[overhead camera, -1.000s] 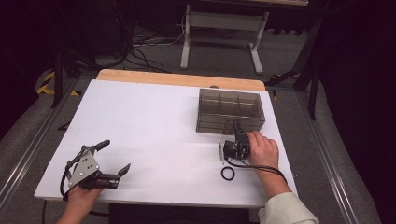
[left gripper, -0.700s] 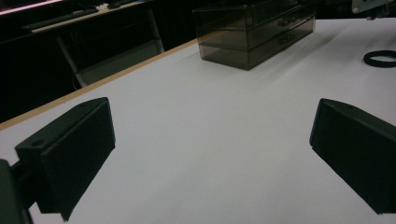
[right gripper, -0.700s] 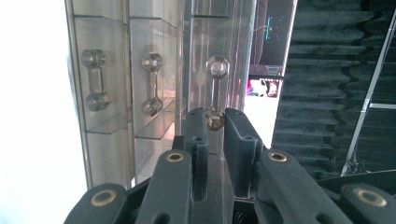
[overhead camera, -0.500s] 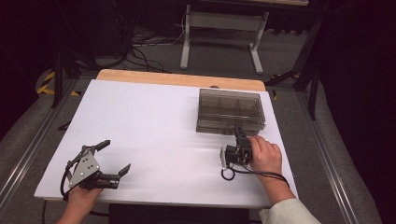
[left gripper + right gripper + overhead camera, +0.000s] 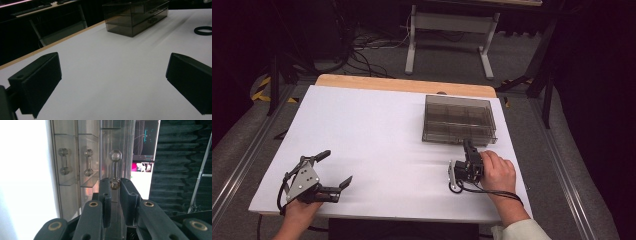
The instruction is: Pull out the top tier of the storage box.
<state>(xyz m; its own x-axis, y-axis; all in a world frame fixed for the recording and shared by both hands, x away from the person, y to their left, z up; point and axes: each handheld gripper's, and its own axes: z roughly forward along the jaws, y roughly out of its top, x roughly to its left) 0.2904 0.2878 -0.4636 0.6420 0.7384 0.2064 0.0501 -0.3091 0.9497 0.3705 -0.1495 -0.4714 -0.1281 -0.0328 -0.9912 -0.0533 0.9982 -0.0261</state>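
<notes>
Evidently the right tool (image 5: 115, 185) is clamped on a drawer handle (image 5: 115, 167) of the smoky organizer (image 5: 459, 120) — gripped so the drawer can slide out — while the left tool (image 5: 333, 171), well away from it, rests with its jaws apart.

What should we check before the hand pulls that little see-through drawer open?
1. Right gripper on a handle: ok. Its jaws close on the lower knob of the drawer handle.
2. Grip centred: not ok. The jaws catch one end knob, not the middle bar.
3. Clear drawer box standing square on the white table: ok.
4. Path for the drawer: ok, though the black ring lies close by on the table, in front of the box.
5. Left gripper out of the way: ok. It is open, far across the table.
6. Something bracing the box: not ok. Nothing holds it, so it might slide.
</notes>
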